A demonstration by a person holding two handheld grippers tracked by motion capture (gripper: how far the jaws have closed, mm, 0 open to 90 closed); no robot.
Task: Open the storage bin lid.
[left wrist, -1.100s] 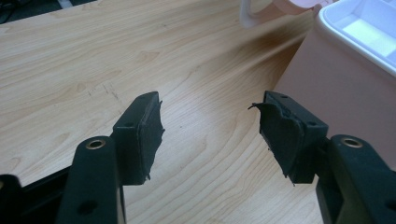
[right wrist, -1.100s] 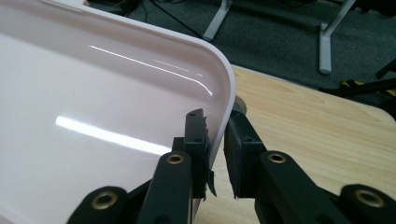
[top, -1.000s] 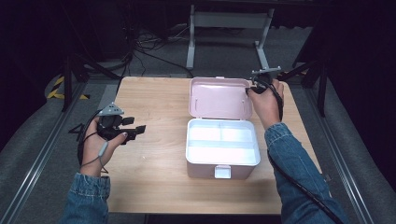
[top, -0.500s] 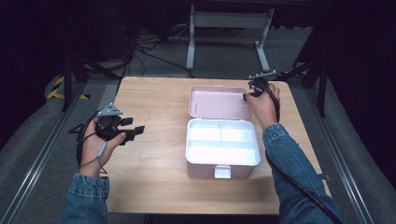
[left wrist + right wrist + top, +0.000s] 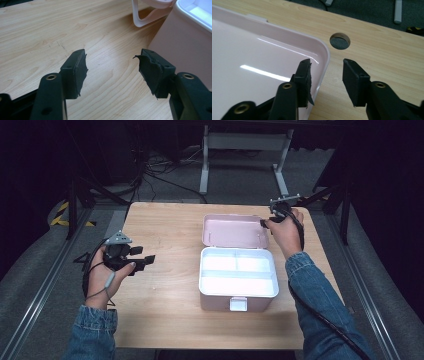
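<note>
A pale pink rectangular plastic box [image 5: 238, 279] with a white divided inner tray is seen standing open near the middle of the light wooden table [image 5: 165, 310], and its pink lid [image 5: 235, 231] is laid back flat behind it. The right gripper [image 5: 266, 221] is held at the lid's far right corner; in the right gripper view its jaws are parted, one above the lid's rounded rim [image 5: 322, 53] and one over bare wood, near a round hole in the tabletop [image 5: 340, 41]. Nothing is clamped. The left gripper [image 5: 145, 261] is held well apart to the box's left, jaws spread wide and empty above the wood.
</note>
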